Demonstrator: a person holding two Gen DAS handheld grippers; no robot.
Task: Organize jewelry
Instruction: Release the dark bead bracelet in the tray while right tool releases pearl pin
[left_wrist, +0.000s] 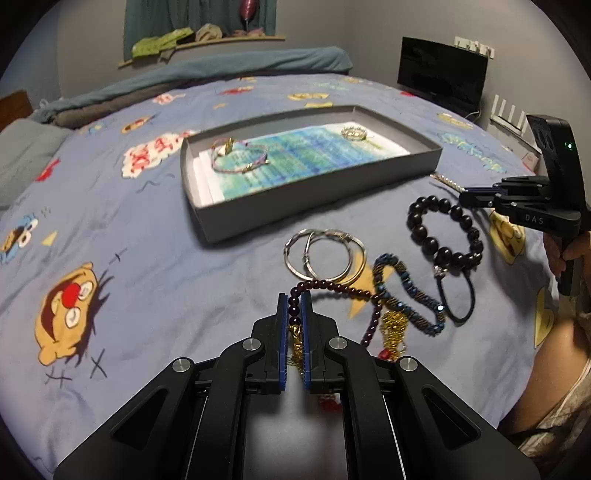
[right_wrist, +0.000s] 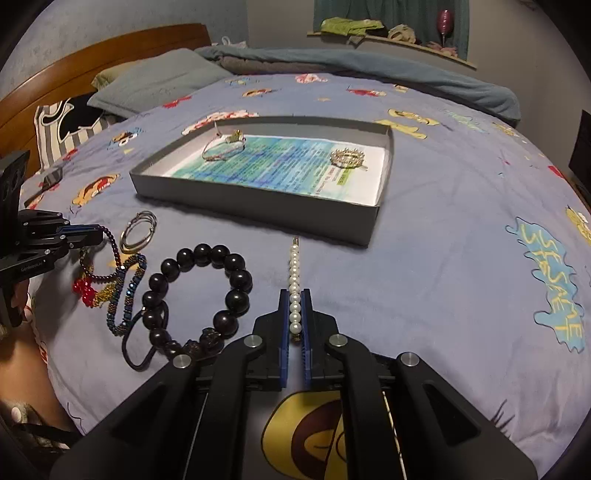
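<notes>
Your right hand-held gripper (right_wrist: 294, 314) is clamped on the white pearl strand (right_wrist: 294, 280), which runs lengthwise toward the shallow grey cardboard tray (right_wrist: 258, 206) straight ahead.

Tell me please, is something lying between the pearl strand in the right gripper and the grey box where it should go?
Nothing visible does. The right gripper is shut on the pearl strand, and only bare bedsheet lies between its far end and the near wall of the grey box. The black bead bracelet lies off to the left.
</notes>
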